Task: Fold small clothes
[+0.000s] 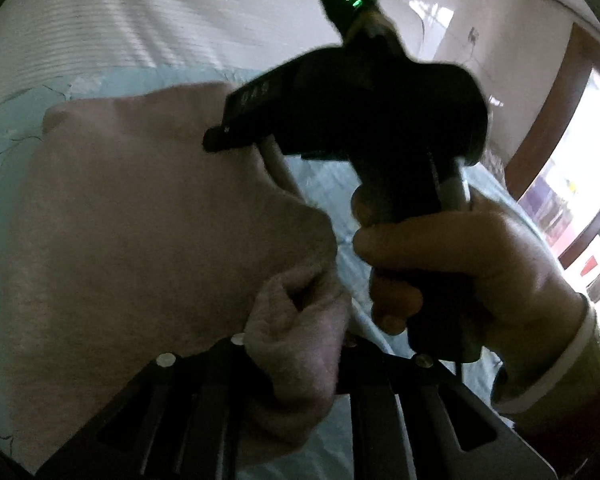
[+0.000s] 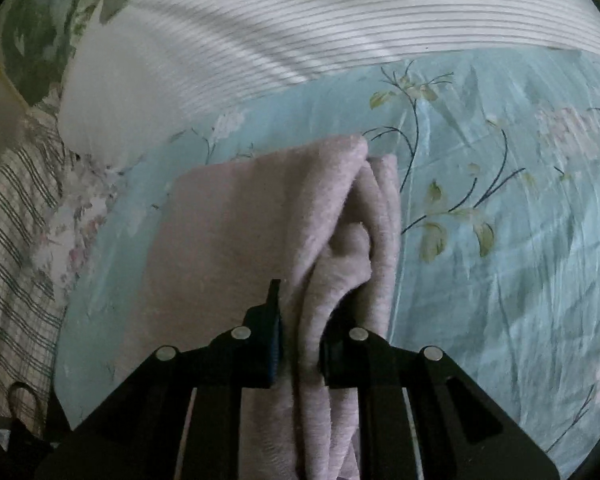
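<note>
Pink cloth [image 2: 236,220] lies mid-frame on the blue floral bed [image 2: 500,240]; right gripper [image 2: 298,344] nipped shut on its bunched edge; left gripper [image 1: 300,344] pinching a corner; best carry both edges across together, level, keeping tension even.

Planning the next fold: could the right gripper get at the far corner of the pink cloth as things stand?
Probably not right away: the right gripper is shut on a bunched edge of the pink cloth. The far corner itself lies uncovered on the floral sheet.
</note>
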`<state>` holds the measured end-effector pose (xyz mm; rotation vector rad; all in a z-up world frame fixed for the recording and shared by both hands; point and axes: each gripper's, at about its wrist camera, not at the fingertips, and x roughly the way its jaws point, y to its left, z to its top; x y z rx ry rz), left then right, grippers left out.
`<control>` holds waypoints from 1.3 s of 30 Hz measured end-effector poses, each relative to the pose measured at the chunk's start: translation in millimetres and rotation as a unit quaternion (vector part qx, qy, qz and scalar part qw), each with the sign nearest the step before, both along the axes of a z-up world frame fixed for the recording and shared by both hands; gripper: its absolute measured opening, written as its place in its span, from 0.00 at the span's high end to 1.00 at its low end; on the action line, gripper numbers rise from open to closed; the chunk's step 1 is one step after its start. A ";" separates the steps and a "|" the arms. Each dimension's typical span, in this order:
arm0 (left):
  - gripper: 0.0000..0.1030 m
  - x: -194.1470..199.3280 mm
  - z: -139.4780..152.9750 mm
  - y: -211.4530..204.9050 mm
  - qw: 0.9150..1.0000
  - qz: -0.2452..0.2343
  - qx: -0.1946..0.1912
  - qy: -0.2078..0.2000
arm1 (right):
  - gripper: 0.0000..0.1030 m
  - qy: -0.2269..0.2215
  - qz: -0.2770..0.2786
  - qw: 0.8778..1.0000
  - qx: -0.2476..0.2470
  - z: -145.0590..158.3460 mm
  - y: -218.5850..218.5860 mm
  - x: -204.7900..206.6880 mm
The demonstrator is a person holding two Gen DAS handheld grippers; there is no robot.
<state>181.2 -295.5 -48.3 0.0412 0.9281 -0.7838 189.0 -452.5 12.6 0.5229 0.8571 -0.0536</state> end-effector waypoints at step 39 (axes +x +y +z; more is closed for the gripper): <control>0.60 59.4 47.2 201.0 0.990 0.105 -0.081 0.044 | 0.69 -0.047 0.072 0.990 0.112 12.6 120.8 -40.9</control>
